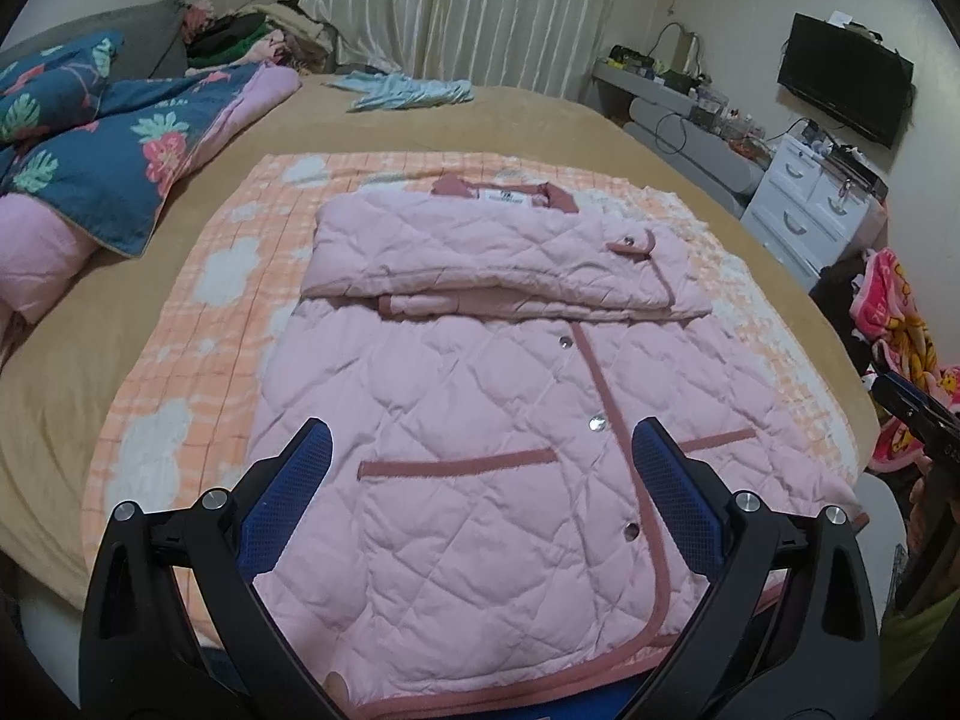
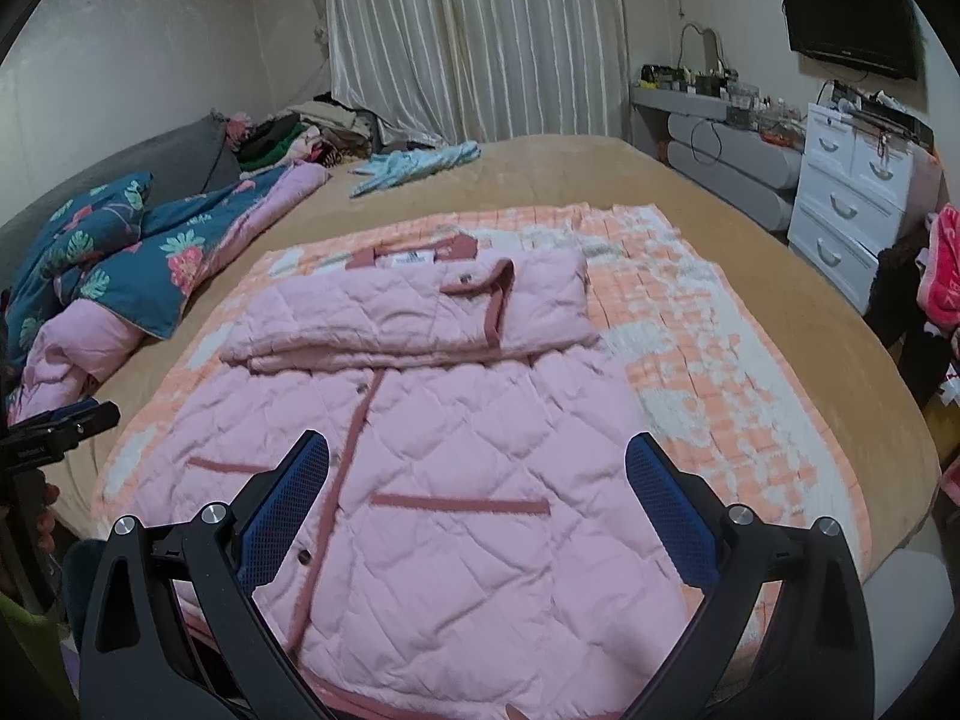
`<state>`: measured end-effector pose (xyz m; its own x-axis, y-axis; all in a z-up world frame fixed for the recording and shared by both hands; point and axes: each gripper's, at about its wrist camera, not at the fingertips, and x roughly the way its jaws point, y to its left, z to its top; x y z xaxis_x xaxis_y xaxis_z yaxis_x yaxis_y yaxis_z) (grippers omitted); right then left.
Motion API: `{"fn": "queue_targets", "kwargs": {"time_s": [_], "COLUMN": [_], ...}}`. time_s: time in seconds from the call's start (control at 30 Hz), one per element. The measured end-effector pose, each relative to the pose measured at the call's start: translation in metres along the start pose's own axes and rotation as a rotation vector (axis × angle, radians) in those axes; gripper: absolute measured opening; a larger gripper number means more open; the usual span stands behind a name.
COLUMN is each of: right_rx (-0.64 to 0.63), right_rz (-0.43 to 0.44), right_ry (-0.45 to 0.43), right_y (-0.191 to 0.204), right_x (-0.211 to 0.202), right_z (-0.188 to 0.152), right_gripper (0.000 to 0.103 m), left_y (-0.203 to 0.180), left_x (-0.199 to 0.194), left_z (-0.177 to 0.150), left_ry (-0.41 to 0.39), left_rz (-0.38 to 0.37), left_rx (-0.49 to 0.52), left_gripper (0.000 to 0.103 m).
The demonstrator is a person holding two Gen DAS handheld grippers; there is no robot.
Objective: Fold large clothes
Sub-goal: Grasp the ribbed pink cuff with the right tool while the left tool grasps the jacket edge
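- jacket (image 1: pixel 480 396), pink and quilted with dusty-rose trim, lies front-up on an orange-and-white checked blanket (image 1: pixel 180 420) spread over a tan bed cover (image 1: pixel 540 114); snap buttons run down its front band.
- sleeves are folded across the chest, forming a horizontal band just below the collar (image 1: pixel 498 189); a white label shows inside the collar.
- two trimmed pocket slits cross the lower front of the jacket.
- left gripper (image 1: pixel 480 456) hovers above the jacket's lower hem, jaws spread wide, blue pads (image 1: pixel 303 474) bare and gripping nothing.
- right gripper (image 2: pixel 477 462) hovers above the same lower half, jaws equally wide apart, blue pads (image 2: pixel 663 492) empty.
- each gripper appears at the edge of the other's view: the right one at the right margin of the left wrist view, the left one at the left margin of the right wrist view.
- floral quilt (image 1: pixel 102 138), dark blue with a pink lining, is heaped at the left side of the bed, well apart from the jacket.
- light blue garment (image 1: pixel 408 90) lies near the far edge of the bed, before the pale curtains (image 1: pixel 462 6).
- white drawer unit (image 2: pixel 852 192) and wall-mounted television (image 2: pixel 846 12) stand to the right of the bed.
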<state>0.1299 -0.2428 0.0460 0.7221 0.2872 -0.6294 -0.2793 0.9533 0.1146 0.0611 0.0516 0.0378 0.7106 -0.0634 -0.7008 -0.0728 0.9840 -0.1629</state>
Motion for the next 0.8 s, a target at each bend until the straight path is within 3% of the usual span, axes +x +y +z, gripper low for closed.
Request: {"fn": "queue_targets", "kwargs": {"time_s": [0.8], "right_rx": [0.036], "right_rz": [-0.035], "right_ry": [0.149], "right_y": [-0.044], "right_x": [0.026], "right_z": [-0.050], "right_gripper": [0.099], "left_y": [0.071], "left_x": [0.019], "left_z": [-0.045], "left_ry": [0.121], "left_rz": [0.110], "left_rx": [-0.101], "left_gripper": [0.094]}}
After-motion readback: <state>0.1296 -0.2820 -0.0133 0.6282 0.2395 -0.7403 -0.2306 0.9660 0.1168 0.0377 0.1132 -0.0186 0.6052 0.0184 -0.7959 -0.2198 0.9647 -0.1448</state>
